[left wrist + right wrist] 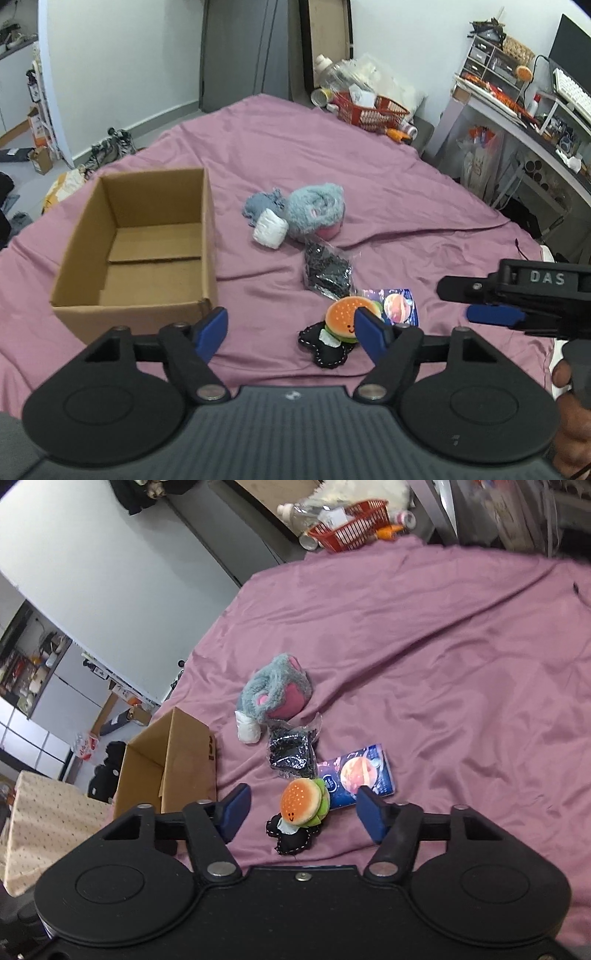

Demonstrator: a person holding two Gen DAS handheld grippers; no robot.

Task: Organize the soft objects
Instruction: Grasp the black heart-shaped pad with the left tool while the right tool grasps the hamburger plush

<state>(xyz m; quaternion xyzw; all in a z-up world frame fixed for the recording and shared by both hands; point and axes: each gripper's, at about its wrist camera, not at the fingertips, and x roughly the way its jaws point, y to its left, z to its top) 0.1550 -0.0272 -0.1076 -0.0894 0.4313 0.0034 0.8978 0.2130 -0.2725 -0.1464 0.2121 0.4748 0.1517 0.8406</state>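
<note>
Both tools, left and right, gape wide and empty above the burger plush.

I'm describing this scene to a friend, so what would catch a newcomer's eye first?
Probably the smiling burger plush, lying on a black stitched toy just ahead of the open right gripper. Beyond it lies a fluffy blue-and-pink plush, and an open cardboard box sits left on the purple bedsheet.

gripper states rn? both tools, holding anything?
Left tool: open, holding nothing, above the bed near the cardboard box.
Right tool: open, holding nothing, aimed at the burger plush.
</note>
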